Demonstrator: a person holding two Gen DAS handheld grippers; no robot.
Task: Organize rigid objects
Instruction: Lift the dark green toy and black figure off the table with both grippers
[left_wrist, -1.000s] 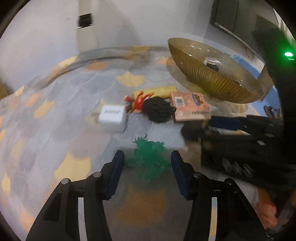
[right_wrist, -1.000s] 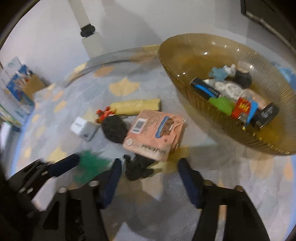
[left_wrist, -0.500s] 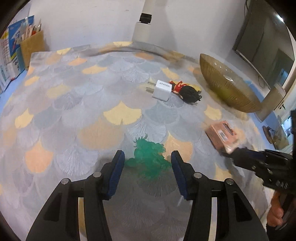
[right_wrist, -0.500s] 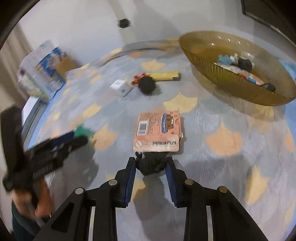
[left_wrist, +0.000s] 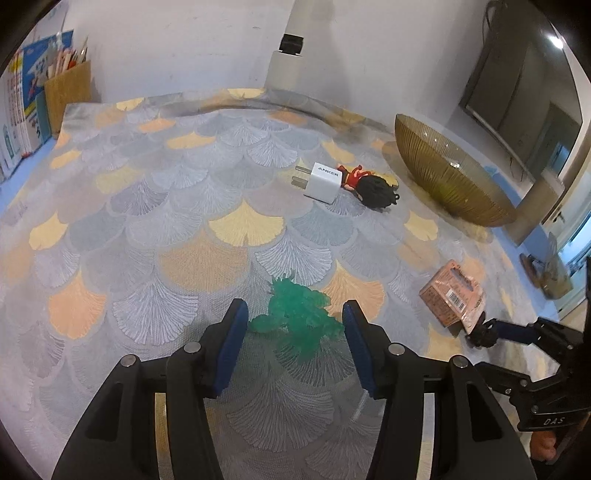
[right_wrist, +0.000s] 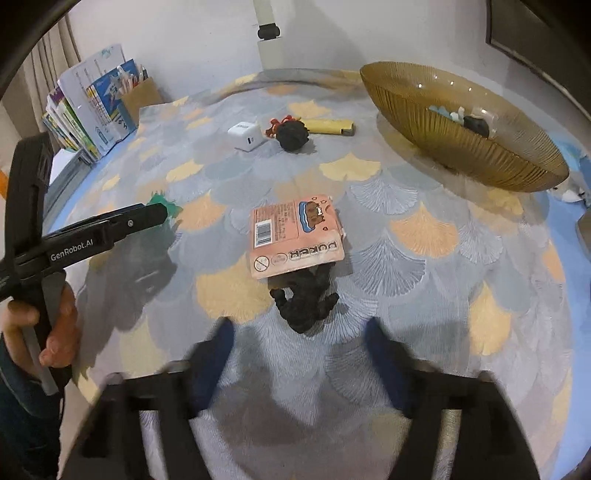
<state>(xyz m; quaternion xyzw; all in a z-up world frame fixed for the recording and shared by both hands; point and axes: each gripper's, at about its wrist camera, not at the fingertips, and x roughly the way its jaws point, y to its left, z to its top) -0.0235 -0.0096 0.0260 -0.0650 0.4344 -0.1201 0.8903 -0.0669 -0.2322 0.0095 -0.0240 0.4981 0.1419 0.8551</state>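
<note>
Left gripper (left_wrist: 291, 332): jaws partly apart with the green toy (left_wrist: 297, 314) between the blue pads (left_wrist: 232, 343); whether the pads touch it cannot be told. Right gripper (right_wrist: 299, 345): jaws opening, blurred, nothing pressed between them; the black figurine (right_wrist: 304, 299) lies on the patterned cloth (right_wrist: 424, 236) just ahead of the tips, its top tucked under the pink card packet (right_wrist: 295, 234). Further out, well apart from both: white charger (left_wrist: 321, 181), touching a dark-haired doll (left_wrist: 373, 186), with a yellow bar (right_wrist: 328, 126) beside them. Amber ribbed bowl (right_wrist: 480, 155) at far right holds a dark round item and pale blue-and-white bits; the wall hides most of its contents. A hand (right_wrist: 55, 325) grips the left handle.
</note>
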